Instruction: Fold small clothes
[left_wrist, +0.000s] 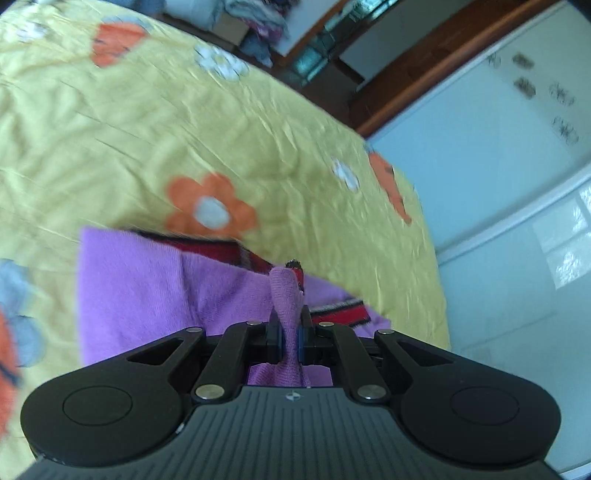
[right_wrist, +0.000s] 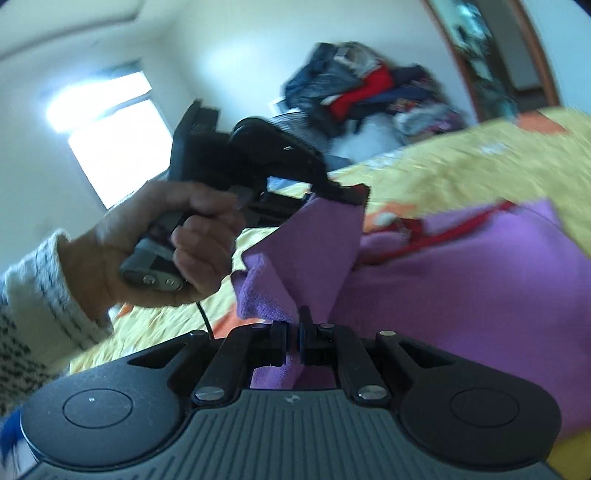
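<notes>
No brand name or lettering can be read anywhere; the only mark is a small round emblem (left_wrist: 291, 395) on the ribbed grey body of each gripper, too tiny to make out.

The left gripper (left_wrist: 291, 332) points steeply down at the bed, its jaws drawn narrow and pinching a bunched fold of the purple knit garment (left_wrist: 140, 288), which pokes up between the pads. The right gripper (right_wrist: 292, 339) is tilted far less steeply, its jaws almost fully together and clamped on another edge of the same garment, so the cloth hangs stretched between the two tools. From the right wrist view the person's left hand (right_wrist: 162, 243) is wrapped round the grey handle of the left tool, fingers curled tight, a white knit sleeve (right_wrist: 40, 295) with dark flecks covering the wrist.

The garment has red trim with dark striping (left_wrist: 340, 308) along one edge and lies partly lifted, partly resting on the yellow bedspread (left_wrist: 147, 129) printed with orange and white flowers. Behind the bed a heap of clothes (right_wrist: 373, 88) is stacked against the wall, near a bright window (right_wrist: 110, 140).
</notes>
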